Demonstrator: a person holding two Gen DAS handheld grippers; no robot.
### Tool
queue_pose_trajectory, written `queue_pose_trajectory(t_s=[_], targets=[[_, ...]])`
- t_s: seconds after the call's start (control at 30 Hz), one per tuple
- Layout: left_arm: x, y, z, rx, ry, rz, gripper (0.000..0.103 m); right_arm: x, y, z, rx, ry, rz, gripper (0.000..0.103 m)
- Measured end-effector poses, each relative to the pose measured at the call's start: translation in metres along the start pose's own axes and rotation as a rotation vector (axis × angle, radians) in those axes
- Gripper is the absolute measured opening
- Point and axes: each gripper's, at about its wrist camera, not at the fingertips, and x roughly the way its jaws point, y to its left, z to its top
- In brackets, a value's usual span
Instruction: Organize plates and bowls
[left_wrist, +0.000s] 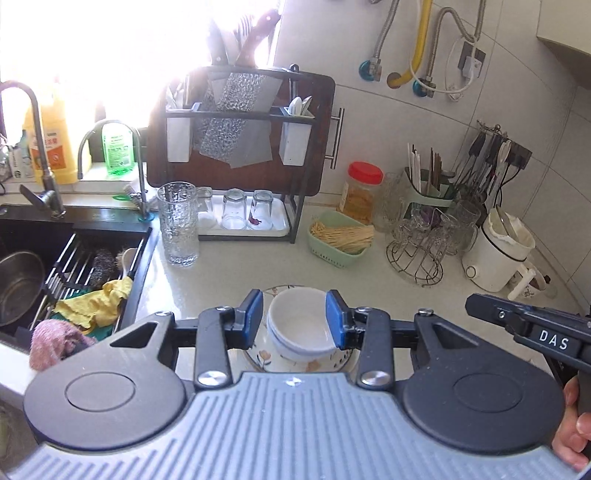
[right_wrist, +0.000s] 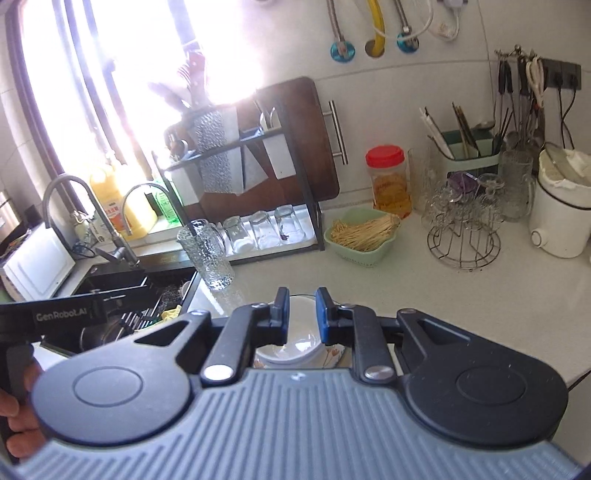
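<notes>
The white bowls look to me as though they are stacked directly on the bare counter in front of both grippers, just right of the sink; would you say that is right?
Not quite. The white bowls are not on the bare counter: they sit on a floral plate, as the left wrist view shows. They are indeed stacked, in front of both grippers, right of the sink.

"DAS" on right claw (left_wrist: 480, 306); "GenRobot.AI" on left claw (right_wrist: 96, 314).

counter (left_wrist: 369, 273) right of bowls (left_wrist: 301, 325) open | left – tall glass (left_wrist: 178, 223), sink (left_wrist: 74, 236)
</notes>
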Motion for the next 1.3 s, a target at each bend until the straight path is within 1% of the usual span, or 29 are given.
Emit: queue_pose_trajectory(t_s=[0.03,0.1,0.13,0.17,0.2,0.23,0.3,0.37,0.53,0.67,0.9,1.3], targets=[[-0.011,-0.004,-0.008,-0.002,-0.007,0.007,0.048,-0.009,-0.001,-0.004,-0.006,-0.006,0.001,0.020],[-0.029,-0.011,-0.022,-0.014,-0.021,0.023,0.071,-0.026,-0.004,-0.012,-0.021,-0.013,0.009,0.020],[-0.037,-0.014,-0.029,-0.014,-0.027,0.031,0.075,-0.033,-0.005,-0.017,-0.027,-0.016,0.010,0.035],[-0.044,-0.018,-0.037,-0.010,-0.029,0.044,0.080,-0.041,-0.007,-0.022,-0.032,-0.021,0.012,0.060],[-0.051,-0.020,-0.044,-0.007,-0.029,0.057,0.084,-0.048,-0.009,-0.028,-0.033,-0.028,0.013,0.072],[-0.057,-0.024,-0.052,-0.005,-0.026,0.065,0.087,-0.055,-0.011,-0.034,-0.029,-0.039,0.012,0.086],[-0.068,-0.030,-0.068,-0.005,-0.015,0.060,0.093,-0.066,-0.017,-0.047,-0.026,-0.045,0.007,0.085],[-0.078,-0.034,-0.082,-0.012,-0.003,0.053,0.096,-0.073,-0.022,-0.058,-0.038,-0.030,-0.005,0.085],[-0.093,-0.046,-0.113,-0.007,0.026,0.069,0.098,-0.094,-0.033,-0.084,-0.068,-0.028,-0.027,0.085],[-0.103,-0.052,-0.127,-0.006,0.033,0.077,0.099,-0.107,-0.038,-0.098,-0.073,-0.027,-0.031,0.085],[-0.116,-0.053,-0.135,-0.010,0.035,0.106,0.100,-0.124,-0.036,-0.114,-0.088,-0.048,0.002,0.085],[-0.119,-0.047,-0.139,-0.022,0.048,0.125,0.100,-0.129,-0.032,-0.123,-0.100,-0.040,0.011,0.085]])
